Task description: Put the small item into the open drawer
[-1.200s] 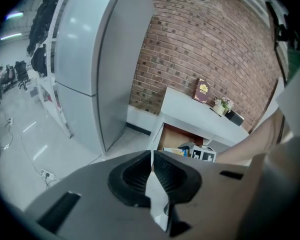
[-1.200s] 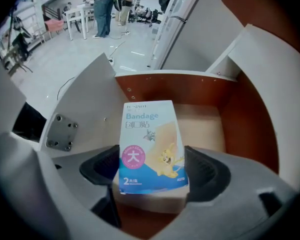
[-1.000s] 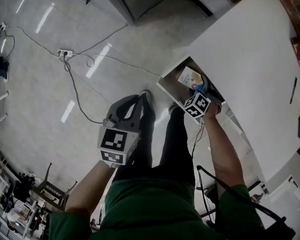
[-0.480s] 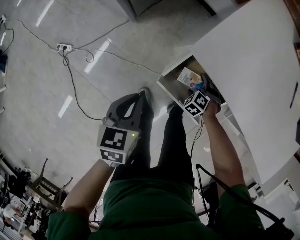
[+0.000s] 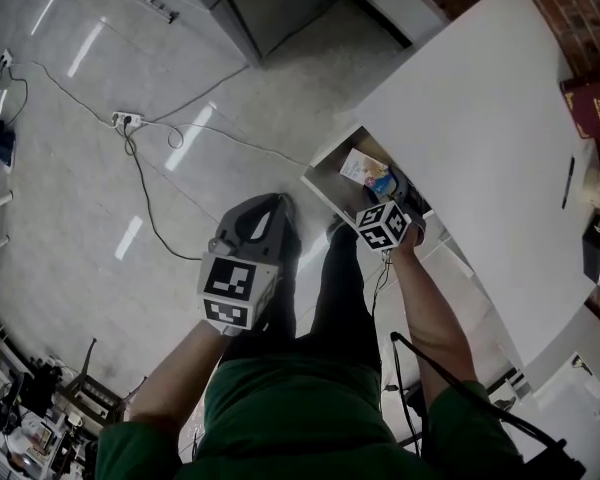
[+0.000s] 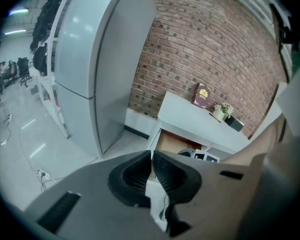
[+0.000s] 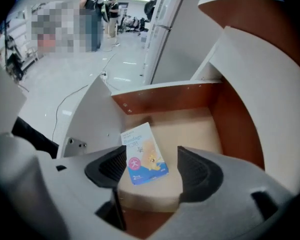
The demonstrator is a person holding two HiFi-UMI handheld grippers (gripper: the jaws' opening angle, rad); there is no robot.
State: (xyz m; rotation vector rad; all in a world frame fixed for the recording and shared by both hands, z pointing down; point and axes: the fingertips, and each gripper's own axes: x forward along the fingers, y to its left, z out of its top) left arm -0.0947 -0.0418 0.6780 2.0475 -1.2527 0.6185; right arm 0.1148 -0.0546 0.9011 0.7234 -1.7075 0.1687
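The small item, a blue and white bandage box [image 7: 142,151], lies flat on the floor of the open wooden drawer [image 7: 165,96]. In the head view the box [image 5: 365,171] shows inside the drawer [image 5: 325,183], under the white desk. My right gripper [image 7: 151,169] hovers over the drawer's front. Its jaws are closing but stand apart with nothing pressed between them, and the box lies below and beyond them. In the head view the right gripper [image 5: 385,223] is at the drawer's near edge. My left gripper [image 5: 278,206] hangs over the floor, left of the drawer, its pads [image 6: 152,164] together and empty.
The white desk top [image 5: 480,118] carries a maroon book [image 5: 592,103] and a pen [image 5: 567,181]. A power strip [image 5: 127,119] with cables lies on the grey floor at left. A tall grey fridge [image 6: 100,59] stands against the brick wall. The person's legs are below.
The head view has shifted a little to the left. The right gripper stays over the drawer front and the box lies in the drawer throughout. The left gripper has hardly moved.
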